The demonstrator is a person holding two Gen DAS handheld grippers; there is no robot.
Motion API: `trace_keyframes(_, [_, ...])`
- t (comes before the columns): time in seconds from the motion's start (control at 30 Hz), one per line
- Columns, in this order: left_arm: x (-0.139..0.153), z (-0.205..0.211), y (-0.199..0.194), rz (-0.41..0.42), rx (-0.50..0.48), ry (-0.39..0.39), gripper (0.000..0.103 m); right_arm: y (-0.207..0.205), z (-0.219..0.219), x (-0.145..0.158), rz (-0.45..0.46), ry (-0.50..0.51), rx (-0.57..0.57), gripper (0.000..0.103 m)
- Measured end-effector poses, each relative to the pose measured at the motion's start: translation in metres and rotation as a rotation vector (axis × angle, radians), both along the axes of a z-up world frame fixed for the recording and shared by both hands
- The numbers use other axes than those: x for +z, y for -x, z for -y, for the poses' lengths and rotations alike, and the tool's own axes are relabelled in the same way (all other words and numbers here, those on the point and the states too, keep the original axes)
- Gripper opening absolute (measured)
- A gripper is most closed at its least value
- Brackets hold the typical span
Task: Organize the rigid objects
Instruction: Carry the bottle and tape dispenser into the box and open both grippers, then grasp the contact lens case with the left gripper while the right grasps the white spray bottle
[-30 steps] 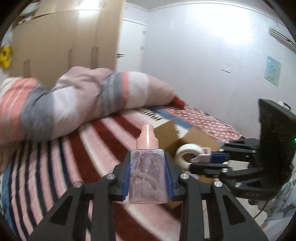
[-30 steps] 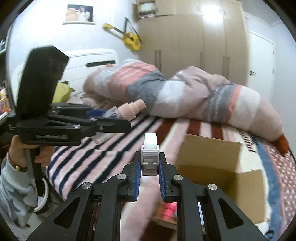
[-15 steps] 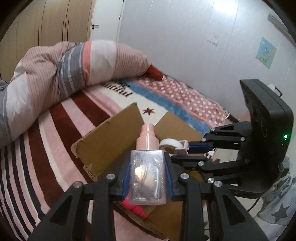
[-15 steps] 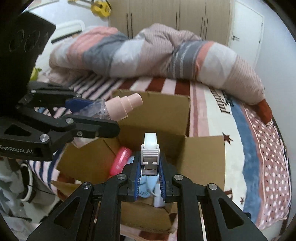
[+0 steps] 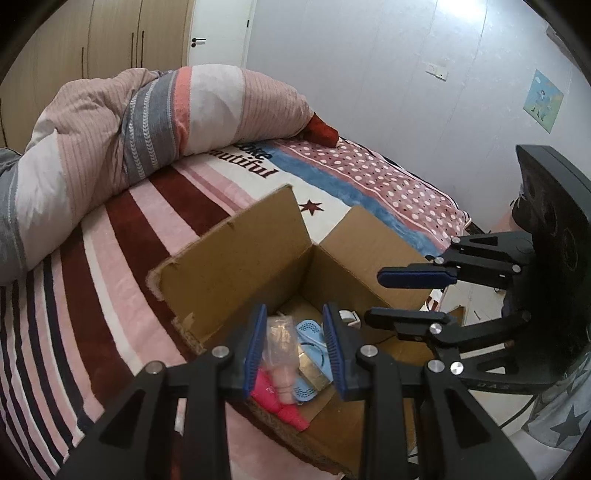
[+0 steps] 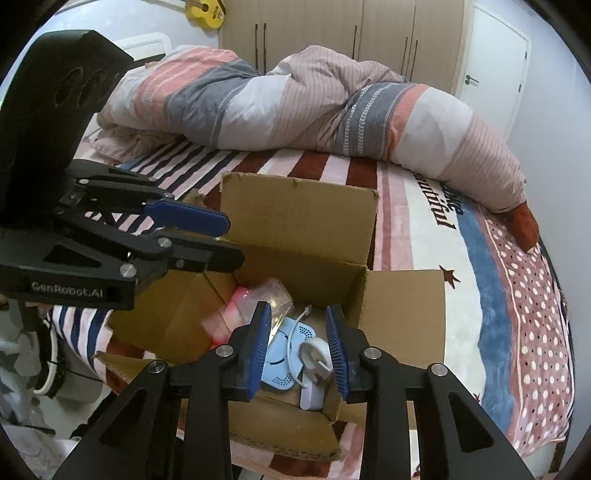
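An open cardboard box [image 5: 236,258] [image 6: 295,221] stands on the bed. Inside lie the clear spray bottle with a pink cap [image 5: 280,354] [image 6: 258,299], a bright pink bottle [image 5: 269,395], a light blue flat device [image 5: 310,332] [image 6: 284,354] and the white tape dispenser [image 6: 314,360] [image 5: 347,315]. My left gripper [image 5: 293,347] is open and empty over the box, above the spray bottle. My right gripper [image 6: 299,347] is open and empty over the box, above the tape dispenser. Each gripper shows in the other's view, the right [image 5: 410,295] and the left [image 6: 221,240].
A striped blanket [image 5: 110,295] covers the bed, with a rolled quilt [image 6: 295,103] at the back. Wardrobes [image 6: 332,29] and a door [image 5: 218,33] stand behind. The bed edge and floor lie to the right in the left wrist view [image 5: 476,306].
Both grippers opened over the box. The spray bottle left my left gripper and the tape dispenser left my right gripper; both now lie inside the box.
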State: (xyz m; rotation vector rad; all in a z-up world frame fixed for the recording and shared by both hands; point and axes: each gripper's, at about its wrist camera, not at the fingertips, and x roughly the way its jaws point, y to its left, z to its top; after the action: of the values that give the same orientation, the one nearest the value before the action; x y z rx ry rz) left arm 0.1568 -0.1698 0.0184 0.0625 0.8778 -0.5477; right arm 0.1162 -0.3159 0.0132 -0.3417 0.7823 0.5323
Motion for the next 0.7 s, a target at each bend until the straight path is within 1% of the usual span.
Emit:
trace_keyframes(0.13, [0.007,-0.013,0.005,0.022,0.021,0.012,0.028,0.000,-0.003,0.004,0.005,-0.003,0.006,0.026])
trace_keyframes(0.17, [0.010,-0.018,0.007,0.033,0.029,0.015,0.031,0.001,-0.005,0.005,0.007,-0.002,0.008,0.026])
trace_keyframes(0.2, [0.013,-0.025,0.010,0.047,0.042,0.018,0.037,0.002,-0.008,0.007,0.010,-0.003,0.013,0.026])
trace_keyframes(0.23, [0.017,-0.031,0.013,0.062,0.055,0.021,0.042,0.003,-0.010,0.009,0.012,-0.006,0.017,0.026])
trace_keyframes(0.27, [0.022,-0.039,0.017,0.085,0.073,0.022,0.049,0.004,-0.014,0.011,0.017,-0.009,0.023,0.026])
trace_keyframes(0.3, [0.027,-0.048,0.021,0.106,0.091,0.019,0.054,0.006,-0.018,0.013,0.022,-0.013,0.030,0.026])
trace_keyframes(0.43, [0.037,-0.088,0.036,0.153,0.171,-0.010,0.059,0.020,-0.041,0.026,0.055,-0.049,0.078,0.026])
trace_keyframes(0.47, [0.038,-0.099,0.039,0.161,0.194,-0.020,0.063,0.025,-0.050,0.030,0.063,-0.070,0.102,0.026])
trace_keyframes(0.5, [0.037,-0.112,0.043,0.169,0.219,-0.032,0.067,0.029,-0.056,0.033,0.066,-0.082,0.118,0.026])
trace_keyframes(0.57, [0.032,-0.133,0.048,0.179,0.268,-0.062,0.069,0.040,-0.075,0.038,0.072,-0.118,0.160,0.026])
trace_keyframes(0.63, [0.020,-0.156,0.052,0.172,0.316,-0.087,0.070,0.052,-0.096,0.039,0.072,-0.160,0.215,0.026])
trace_keyframes(0.7, [0.002,-0.177,0.055,0.148,0.353,-0.104,0.071,0.062,-0.121,0.035,0.060,-0.185,0.271,0.026])
